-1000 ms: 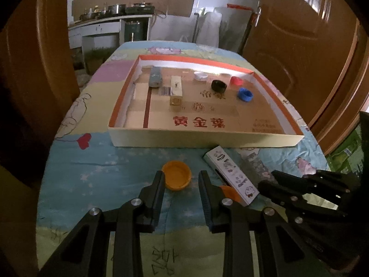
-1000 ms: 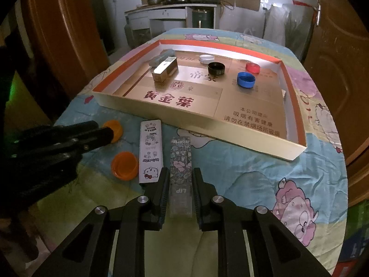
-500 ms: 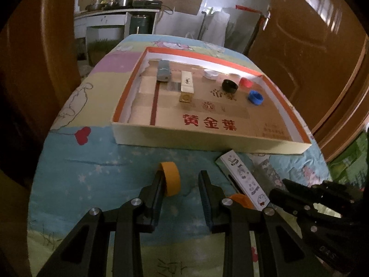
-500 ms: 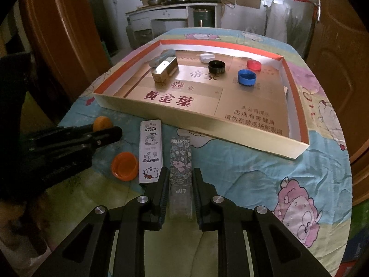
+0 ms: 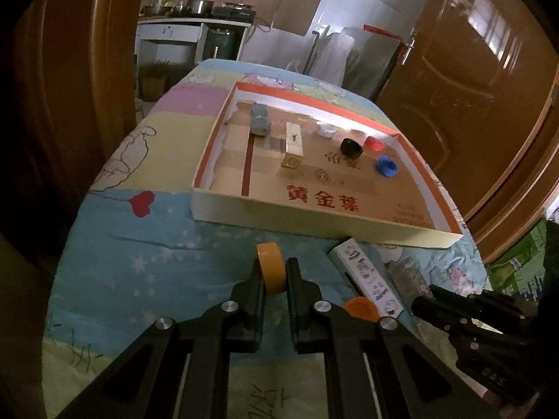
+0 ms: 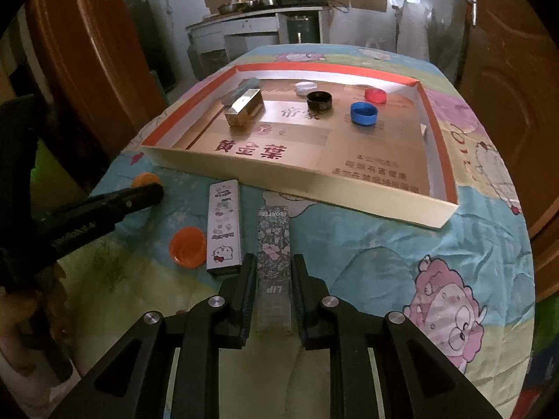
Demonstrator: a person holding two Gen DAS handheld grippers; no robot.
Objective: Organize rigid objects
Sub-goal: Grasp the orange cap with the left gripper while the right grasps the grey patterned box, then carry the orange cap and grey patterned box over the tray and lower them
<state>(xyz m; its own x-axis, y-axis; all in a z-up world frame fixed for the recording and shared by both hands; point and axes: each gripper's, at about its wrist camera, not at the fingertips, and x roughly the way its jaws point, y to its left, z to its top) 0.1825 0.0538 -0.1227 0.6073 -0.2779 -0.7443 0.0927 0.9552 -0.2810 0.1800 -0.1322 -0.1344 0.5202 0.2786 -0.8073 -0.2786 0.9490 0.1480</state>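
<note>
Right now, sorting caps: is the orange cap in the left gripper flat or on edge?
On edge: the orange cap stands upright, pinched between the left gripper fingers.

Before you on the surface [image 6: 367, 244] sits the tray [image 6: 244, 171]; four caps [image 6: 363, 112] lie in its far right part, two boxes [image 6: 244, 106] far left. Nearer you, two long boxes [image 6: 224, 225] lie side by side, a loose cap [image 6: 187, 246] on their left

A home kitchen and dining room

Cooking pots [image 5: 195, 6] sit on a white counter [image 5: 167, 31] at the back; wooden doors [image 5: 489, 80] flank a tabletop under a cartoon-print cloth [image 6: 401, 251].
</note>
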